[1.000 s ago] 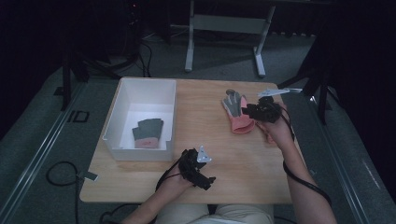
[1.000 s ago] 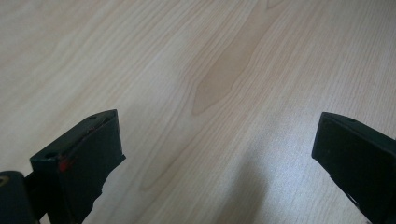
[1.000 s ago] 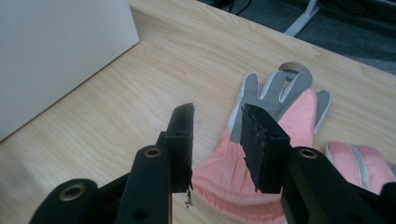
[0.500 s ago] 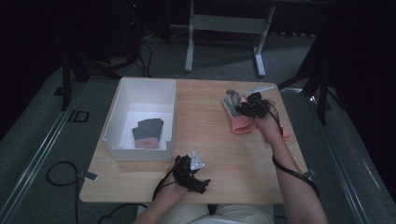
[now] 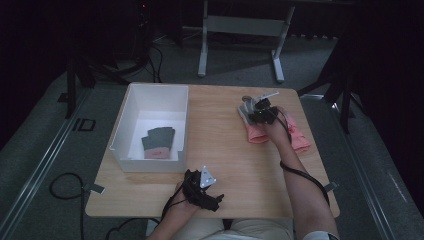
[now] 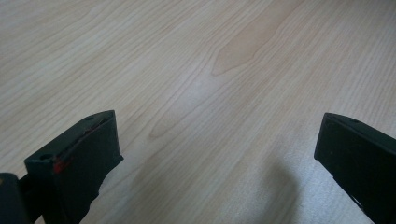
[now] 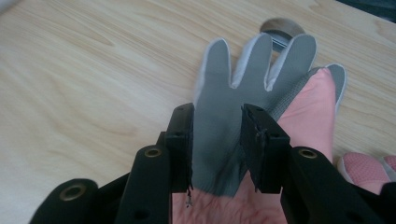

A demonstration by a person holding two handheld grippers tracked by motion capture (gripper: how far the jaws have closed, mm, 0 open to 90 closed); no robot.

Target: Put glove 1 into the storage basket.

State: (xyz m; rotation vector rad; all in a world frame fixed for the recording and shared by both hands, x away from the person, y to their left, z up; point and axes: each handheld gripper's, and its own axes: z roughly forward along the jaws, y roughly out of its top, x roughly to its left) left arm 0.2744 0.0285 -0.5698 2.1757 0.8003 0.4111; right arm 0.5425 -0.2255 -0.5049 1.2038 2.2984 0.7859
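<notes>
Two hand-held grippers are at work on the wooden bench. Nearest the person, the left hand-held gripper sits low by the front edge. Its jaws stand wide apart with nothing between them, just bare wood in the left gripper view. It has hardly moved.

Farther out, the right hand-held gripper has come down and slid in toward the gloves since a second ago. Before, it was up by the right side of the pile. Now its jaws sit on either side of the grey glove, which lies on top of a pink glove. The jaws are set narrow, and they have just closed in a little. The pads look to be right at the cloth, but I cannot tell if they pinch it yet. Another pink glove lies just beside, under the arm.

Farthest to the left is the white box, with a grey glove with a pink cuff already inside. So this looks like the start of a grab, so the grey glove can go in the box too.
</notes>
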